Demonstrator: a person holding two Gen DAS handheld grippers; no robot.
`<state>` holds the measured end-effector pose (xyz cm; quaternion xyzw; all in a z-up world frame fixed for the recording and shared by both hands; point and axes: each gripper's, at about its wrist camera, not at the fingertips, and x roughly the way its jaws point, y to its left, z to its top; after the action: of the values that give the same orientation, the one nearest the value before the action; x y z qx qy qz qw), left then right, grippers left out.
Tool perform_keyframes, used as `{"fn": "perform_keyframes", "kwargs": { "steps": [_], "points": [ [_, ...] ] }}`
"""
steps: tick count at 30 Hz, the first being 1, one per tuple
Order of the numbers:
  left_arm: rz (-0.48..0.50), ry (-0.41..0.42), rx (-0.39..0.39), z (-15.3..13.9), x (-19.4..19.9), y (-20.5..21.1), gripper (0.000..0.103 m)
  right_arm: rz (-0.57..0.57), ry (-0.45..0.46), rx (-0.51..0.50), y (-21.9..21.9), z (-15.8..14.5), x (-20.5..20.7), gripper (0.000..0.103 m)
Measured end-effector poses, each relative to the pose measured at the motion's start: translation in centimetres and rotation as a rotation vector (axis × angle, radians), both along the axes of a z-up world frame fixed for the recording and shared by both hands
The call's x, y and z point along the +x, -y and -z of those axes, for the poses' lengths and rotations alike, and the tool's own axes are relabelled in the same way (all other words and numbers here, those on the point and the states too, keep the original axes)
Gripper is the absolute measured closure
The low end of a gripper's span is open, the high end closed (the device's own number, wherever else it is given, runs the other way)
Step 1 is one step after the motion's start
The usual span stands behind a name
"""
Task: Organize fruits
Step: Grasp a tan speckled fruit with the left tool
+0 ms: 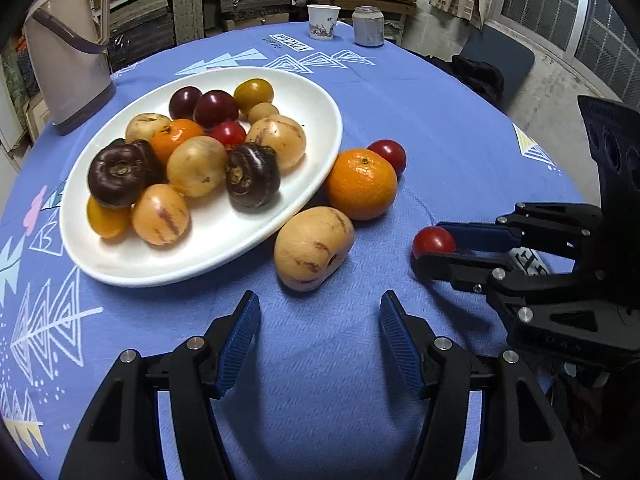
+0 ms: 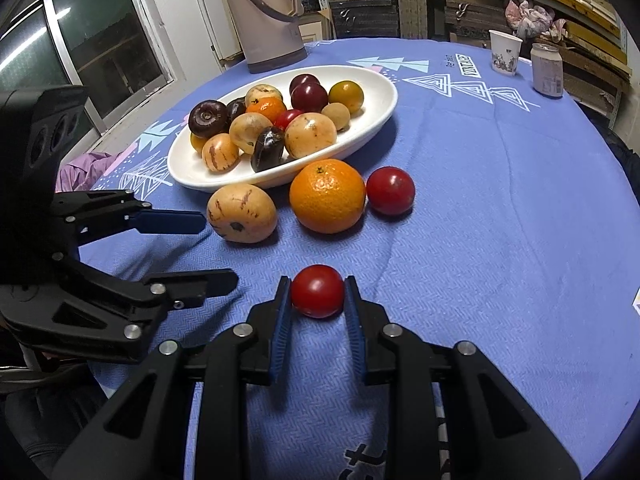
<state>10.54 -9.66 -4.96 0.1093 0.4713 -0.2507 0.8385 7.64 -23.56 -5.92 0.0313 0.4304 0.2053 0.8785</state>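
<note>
A white oval plate [image 1: 256,240] [image 2: 384,92] holds several fruits: dark purple, tan striped, orange, red and yellow ones. On the blue cloth beside it lie a tan striped melon [image 1: 314,248] [image 2: 242,213], an orange [image 1: 361,184] [image 2: 327,195] and a red tomato [image 1: 387,154] [image 2: 390,191]. My right gripper [image 2: 317,300] [image 1: 434,246] is closed around a second red tomato [image 2: 318,296] [image 1: 434,241] resting on the cloth, pads touching its sides. My left gripper [image 1: 320,320] [image 2: 216,252] is open and empty, just short of the melon.
A beige thermos jug [image 1: 68,52] [image 2: 266,12] stands behind the plate. A paper cup [image 1: 323,21] [image 2: 505,52] and a grey jar [image 1: 369,26] [image 2: 547,70] stand at the far table edge. Shelves and a window lie beyond.
</note>
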Motion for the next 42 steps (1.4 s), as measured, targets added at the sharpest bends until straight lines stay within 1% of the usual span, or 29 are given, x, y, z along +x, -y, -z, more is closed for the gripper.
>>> {"fn": "perform_keyframes", "kwargs": {
  "steps": [4,6,8,10,12,14,15,16,27,35,37,42],
  "points": [
    [-0.024,-0.051,-0.060,0.5,1.5,0.0,0.040,-0.003,-0.001,0.006,0.0,0.0,-0.1,0.077],
    [-0.030,-0.046,-0.073,0.5,1.9,0.2,0.040,-0.003,-0.002,0.008,0.0,0.0,0.0,0.077],
    [-0.032,-0.045,-0.074,0.4,2.3,0.3,0.044,-0.001,-0.004,0.010,0.1,0.1,0.0,0.077],
    [-0.036,-0.045,-0.080,0.4,2.5,0.4,0.052,-0.001,-0.005,0.012,0.2,0.2,0.0,0.077],
    [-0.039,-0.046,-0.083,0.4,2.6,0.3,0.056,-0.001,-0.006,0.014,0.3,0.2,0.0,0.077],
    [-0.039,-0.046,-0.082,0.3,2.6,0.3,0.056,-0.001,-0.006,0.015,0.3,0.2,0.0,0.077],
    [-0.039,-0.045,-0.082,0.3,2.6,0.3,0.061,-0.001,-0.006,0.016,0.3,0.2,0.0,0.077],
    [-0.038,-0.042,-0.079,0.3,2.6,0.2,0.062,0.000,-0.006,0.017,0.3,0.2,0.0,0.077],
    [-0.031,-0.014,-0.059,0.4,2.8,0.8,0.062,0.000,-0.009,0.008,0.1,0.4,0.0,0.077],
    [-0.033,0.003,-0.076,0.5,3.1,1.0,0.062,0.001,-0.011,0.003,0.0,0.4,0.1,0.077],
    [-0.029,0.020,-0.063,0.4,2.8,1.1,0.066,0.002,-0.009,-0.011,-0.2,0.4,0.0,0.077],
    [-0.020,0.013,-0.068,0.3,2.3,0.8,0.067,0.007,-0.005,-0.036,-0.5,0.2,-0.1,0.078]
  ]
}}
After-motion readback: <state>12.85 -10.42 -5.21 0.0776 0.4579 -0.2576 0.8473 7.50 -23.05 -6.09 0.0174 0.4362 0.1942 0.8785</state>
